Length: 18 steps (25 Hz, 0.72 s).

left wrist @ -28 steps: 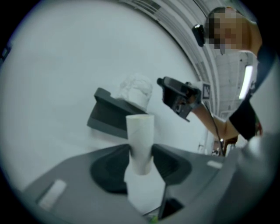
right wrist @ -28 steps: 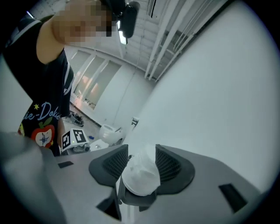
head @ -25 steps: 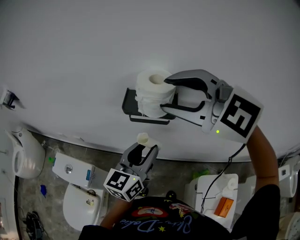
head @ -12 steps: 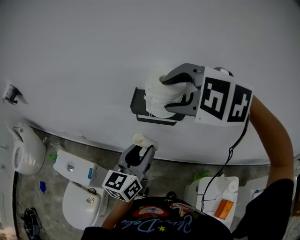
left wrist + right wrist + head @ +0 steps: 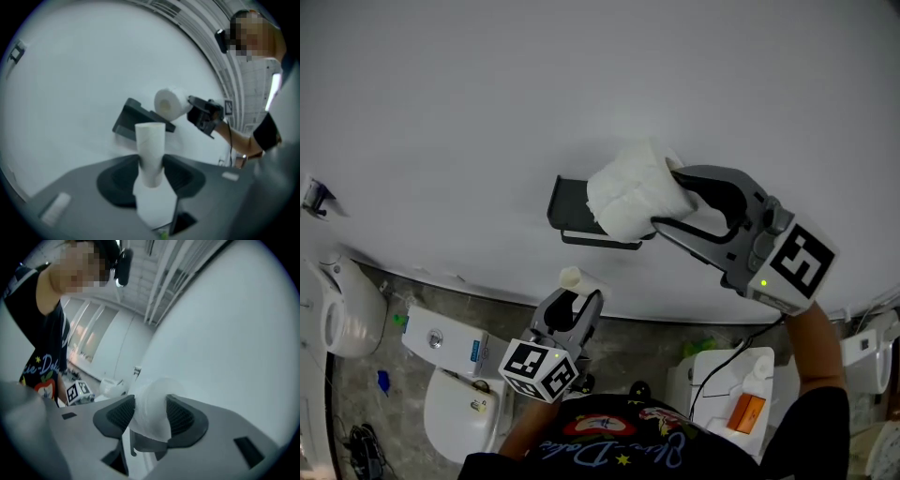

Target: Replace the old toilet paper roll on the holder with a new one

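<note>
Two grips: left claw [image 5: 151, 169], cardboard tube [image 5: 150, 140]; right claw [image 5: 150, 416], just widened, paper roll [image 5: 628, 192], seemingly off holder [image 5: 572, 208].

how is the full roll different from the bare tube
The full roll is fat with white paper; the bare tube is slim, with none. The roll is up by the wall holder; the tube is lower. Both are gripped: the roll by the right gripper, whose jaws have just been opening, the tube by the left gripper.
</note>
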Tool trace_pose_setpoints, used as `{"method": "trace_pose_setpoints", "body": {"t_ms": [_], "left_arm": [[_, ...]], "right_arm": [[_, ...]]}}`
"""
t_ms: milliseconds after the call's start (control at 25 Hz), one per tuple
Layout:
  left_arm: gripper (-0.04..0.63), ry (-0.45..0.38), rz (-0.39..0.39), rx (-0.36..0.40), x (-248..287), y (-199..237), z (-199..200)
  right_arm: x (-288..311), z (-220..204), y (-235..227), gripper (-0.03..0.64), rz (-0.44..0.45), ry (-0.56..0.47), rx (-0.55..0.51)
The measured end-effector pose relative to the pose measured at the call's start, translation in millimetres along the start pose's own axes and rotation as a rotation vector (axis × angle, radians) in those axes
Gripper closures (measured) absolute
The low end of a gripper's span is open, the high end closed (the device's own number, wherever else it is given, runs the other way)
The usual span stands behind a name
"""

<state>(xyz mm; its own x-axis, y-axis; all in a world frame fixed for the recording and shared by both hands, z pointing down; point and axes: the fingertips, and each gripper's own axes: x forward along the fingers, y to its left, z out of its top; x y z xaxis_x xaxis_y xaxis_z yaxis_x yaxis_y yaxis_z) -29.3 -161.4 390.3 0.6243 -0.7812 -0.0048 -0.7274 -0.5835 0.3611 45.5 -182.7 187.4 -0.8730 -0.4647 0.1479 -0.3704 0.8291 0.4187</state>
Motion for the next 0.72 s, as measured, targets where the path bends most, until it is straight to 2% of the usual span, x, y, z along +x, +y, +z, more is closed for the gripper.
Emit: {"method": "trace_pose_setpoints", "body": {"t_ms": [80, 160, 280, 440, 560, 720], "left_arm": [[0.428, 0.012, -0.001, 0.005, 1.9, -0.1, -2.0], [0.428, 0.023, -0.003, 0.014, 6.4, -1.2, -3.7], [0.428, 0.04, -0.014, 0.032, 11.9, -4.6, -5.5], [0.428, 0.062, -0.02, 0.05, 12.1, -8.5, -9.8], [0.428, 0.073, -0.022, 0.058, 10.7, -10.7, -12.1], [0.428, 0.08, -0.011, 0.046, 7.4, -10.9, -14.9]], "right_arm": [[-29.2, -4.2, -3.0, 0.396, -0.097, -0.135, 0.139], [-57.2, -18.0, -4.6, 0.396, -0.187, -0.223, 0.216], [-90.3, -44.9, -1.7, 0.396, -0.325, -0.306, 0.318], [-121.5, -106.4, 14.3, 0.397, -0.5, -0.35, 0.506], [-126.1, -154.7, 22.4, 0.397, -0.564, -0.348, 0.671], [-111.5, -183.8, 23.5, 0.402, -0.557, -0.367, 0.79]]}}
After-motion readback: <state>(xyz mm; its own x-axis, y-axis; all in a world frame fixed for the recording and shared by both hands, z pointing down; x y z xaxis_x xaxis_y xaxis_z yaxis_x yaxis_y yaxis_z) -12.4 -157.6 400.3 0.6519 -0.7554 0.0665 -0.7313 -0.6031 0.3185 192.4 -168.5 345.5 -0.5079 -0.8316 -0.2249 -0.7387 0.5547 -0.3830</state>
